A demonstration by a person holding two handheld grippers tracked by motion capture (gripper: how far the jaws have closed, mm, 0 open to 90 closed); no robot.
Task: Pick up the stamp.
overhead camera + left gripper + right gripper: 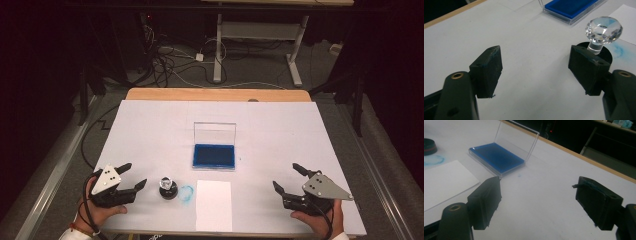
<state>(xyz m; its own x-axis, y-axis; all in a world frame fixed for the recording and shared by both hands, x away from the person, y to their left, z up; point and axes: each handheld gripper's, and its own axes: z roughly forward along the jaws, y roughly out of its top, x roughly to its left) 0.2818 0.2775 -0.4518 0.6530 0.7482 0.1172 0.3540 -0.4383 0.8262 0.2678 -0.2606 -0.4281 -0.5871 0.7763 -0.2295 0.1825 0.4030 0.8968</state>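
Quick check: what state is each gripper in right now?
Left gripper: open, holding nothing; the stamp stands beside it.
Right gripper: open, holding nothing.

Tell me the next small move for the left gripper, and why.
Probably ease the left gripper rightward around the stamp by its crystal knob. Its jaws stand open and empty, the stamp sits upright just off its right jaw, and the open blue ink pad waits beyond.

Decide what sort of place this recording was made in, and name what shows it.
Probably a lab or workshop set up for recording. A table covered in white stands on grey carpet, loose cables trail across the floor behind it, and another desk frame stands in a dark background.
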